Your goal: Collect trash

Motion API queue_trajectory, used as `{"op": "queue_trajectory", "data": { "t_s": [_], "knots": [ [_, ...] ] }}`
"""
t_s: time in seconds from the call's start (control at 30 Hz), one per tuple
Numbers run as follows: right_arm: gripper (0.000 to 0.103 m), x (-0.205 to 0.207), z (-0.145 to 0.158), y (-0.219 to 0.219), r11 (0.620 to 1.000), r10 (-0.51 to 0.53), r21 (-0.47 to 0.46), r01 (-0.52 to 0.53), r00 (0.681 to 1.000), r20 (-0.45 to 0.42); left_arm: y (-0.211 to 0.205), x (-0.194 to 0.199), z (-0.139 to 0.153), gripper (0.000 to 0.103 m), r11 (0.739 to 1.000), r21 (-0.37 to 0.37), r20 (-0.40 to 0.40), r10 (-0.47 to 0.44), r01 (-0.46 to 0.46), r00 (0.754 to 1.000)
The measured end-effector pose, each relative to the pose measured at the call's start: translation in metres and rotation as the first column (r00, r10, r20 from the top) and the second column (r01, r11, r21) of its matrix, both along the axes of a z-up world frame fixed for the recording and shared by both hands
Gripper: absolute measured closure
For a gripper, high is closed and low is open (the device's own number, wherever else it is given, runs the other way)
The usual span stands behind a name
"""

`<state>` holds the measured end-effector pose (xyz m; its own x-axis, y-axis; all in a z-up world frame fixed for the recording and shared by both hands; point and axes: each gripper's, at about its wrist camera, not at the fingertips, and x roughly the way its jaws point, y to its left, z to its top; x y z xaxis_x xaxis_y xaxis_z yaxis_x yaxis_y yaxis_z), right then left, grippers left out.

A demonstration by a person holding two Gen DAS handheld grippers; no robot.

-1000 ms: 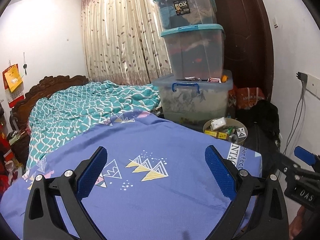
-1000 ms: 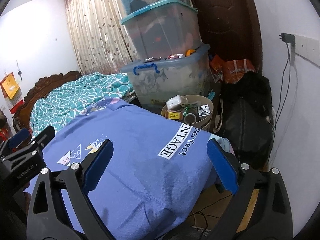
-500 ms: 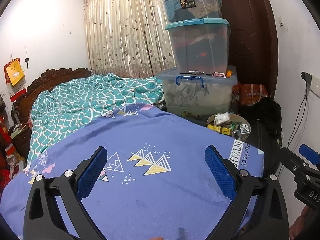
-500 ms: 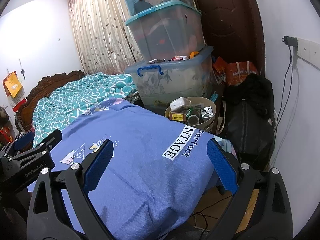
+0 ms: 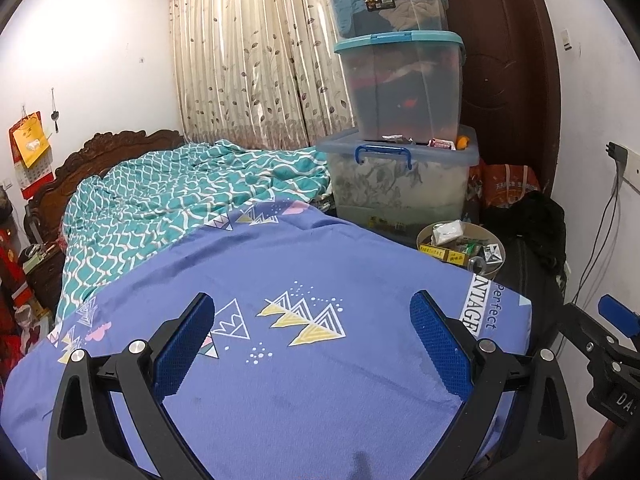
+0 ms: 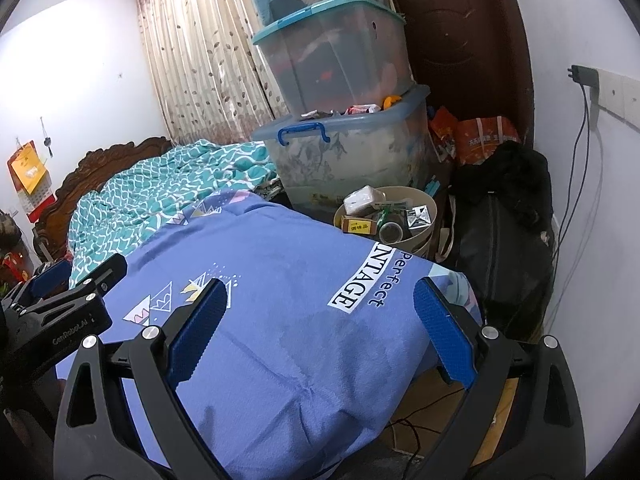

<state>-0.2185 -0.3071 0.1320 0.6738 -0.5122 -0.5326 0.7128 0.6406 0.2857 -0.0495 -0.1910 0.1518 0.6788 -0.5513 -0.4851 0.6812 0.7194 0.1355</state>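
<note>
The left gripper (image 5: 312, 344) is held with its blue pads spread wide and nothing between them, above the blue bedsheet (image 5: 280, 380); the right gripper (image 6: 320, 328) is likewise spread apart and empty over the sheet's corner bearing the "Perfect" lettering. Compared with a second ago, both cameras are seen to have risen and pulled back slightly, so that the bed and the stacked bins sit lower in each view, while the finger spacing is unchanged. Beyond the bed's far corner, a round tan wastebasket (image 6: 424, 236) is found on the floor, filled with a white packet, yellow boxes and a tape roll. Just behind it, three clear storage bins (image 5: 400, 92) are stacked, with a black bag (image 6: 500, 240) to the right and a teal patterned quilt (image 5: 172, 200) farther left on the bed
</note>
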Motion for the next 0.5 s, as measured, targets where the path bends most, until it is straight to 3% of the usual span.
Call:
{"op": "queue_trajectory", "data": {
  "t_s": [0.5],
  "knots": [
    [0.009,0.0033,-0.0034,0.002,1.0,0.011,0.009,-0.011,1.0,-0.011,0.004,0.0067,-0.0024,0.009,1.0,0.013,-0.007,0.02,-0.02,1.0]
  ]
}}
